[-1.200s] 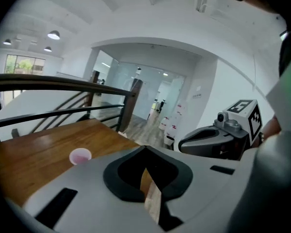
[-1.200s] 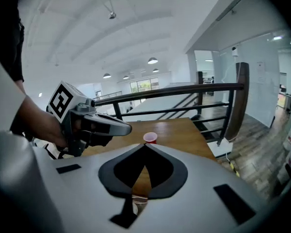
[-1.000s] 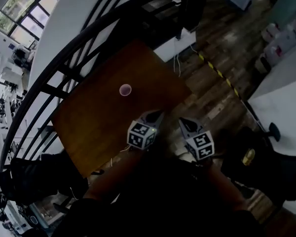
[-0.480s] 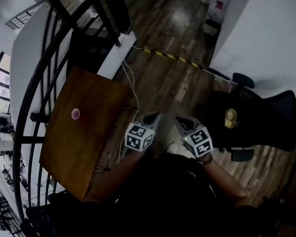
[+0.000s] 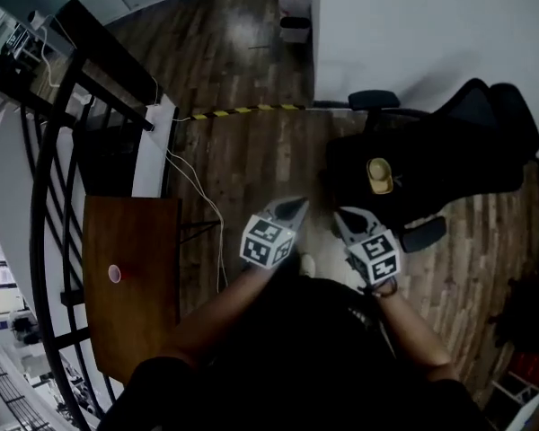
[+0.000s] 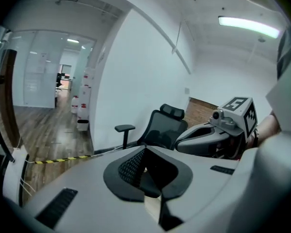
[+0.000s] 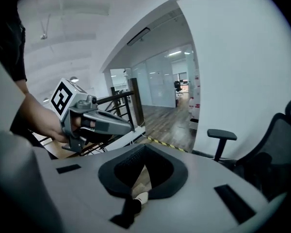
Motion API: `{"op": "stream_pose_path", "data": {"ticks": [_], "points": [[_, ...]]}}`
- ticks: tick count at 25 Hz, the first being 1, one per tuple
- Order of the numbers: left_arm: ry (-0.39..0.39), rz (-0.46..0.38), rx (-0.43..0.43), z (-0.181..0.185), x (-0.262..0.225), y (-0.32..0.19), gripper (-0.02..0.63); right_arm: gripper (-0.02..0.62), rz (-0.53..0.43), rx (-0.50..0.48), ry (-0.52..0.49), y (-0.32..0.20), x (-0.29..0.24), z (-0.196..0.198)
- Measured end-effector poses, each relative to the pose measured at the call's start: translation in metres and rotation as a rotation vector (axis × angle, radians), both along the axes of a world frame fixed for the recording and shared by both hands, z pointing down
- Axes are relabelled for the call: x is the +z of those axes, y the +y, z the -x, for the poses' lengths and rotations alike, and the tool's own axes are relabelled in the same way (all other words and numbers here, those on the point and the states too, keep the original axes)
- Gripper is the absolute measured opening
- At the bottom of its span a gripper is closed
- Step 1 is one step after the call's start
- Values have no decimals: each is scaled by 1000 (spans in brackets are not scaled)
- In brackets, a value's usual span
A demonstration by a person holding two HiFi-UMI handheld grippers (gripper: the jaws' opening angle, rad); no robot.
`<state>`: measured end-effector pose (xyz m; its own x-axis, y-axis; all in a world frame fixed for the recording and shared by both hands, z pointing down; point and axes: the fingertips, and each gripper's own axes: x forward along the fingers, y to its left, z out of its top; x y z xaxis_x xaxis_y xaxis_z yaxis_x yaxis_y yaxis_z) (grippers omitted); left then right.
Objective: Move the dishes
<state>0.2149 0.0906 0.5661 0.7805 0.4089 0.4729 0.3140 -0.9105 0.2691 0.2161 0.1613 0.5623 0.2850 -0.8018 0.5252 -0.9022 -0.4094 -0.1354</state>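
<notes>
Wooden plank floor fills most of the head view, crossed by a strip of yellow-and-black tape that ends at a white wall. A brown wooden counter stands at the left beside a black railing, and a small pink cup sits on it alone, well apart from both tools. A white cable trails across the floor near the counter's corner. A black office chair stands by the wall with a yellowish object on it. The left tool and right tool are held side by side over the floor, each clenched with nothing between its jaws.
</notes>
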Motion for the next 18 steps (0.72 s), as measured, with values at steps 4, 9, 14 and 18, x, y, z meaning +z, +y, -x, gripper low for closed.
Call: {"op": "stream_pose_path", "data": {"ticks": [4, 9, 14, 18], "points": [[-8, 14, 127, -31, 6, 38, -9, 11, 19, 121, -14, 40, 5, -25], [-20, 25, 260, -75, 13, 65, -9, 11, 18, 270, -40, 66, 12, -58], [-26, 27, 376, -112, 17, 70, -9, 11, 24, 395, -53, 72, 18, -92], [-32, 42, 450, -138, 20, 69, -9, 11, 16, 498, -47, 75, 16, -119]]}}
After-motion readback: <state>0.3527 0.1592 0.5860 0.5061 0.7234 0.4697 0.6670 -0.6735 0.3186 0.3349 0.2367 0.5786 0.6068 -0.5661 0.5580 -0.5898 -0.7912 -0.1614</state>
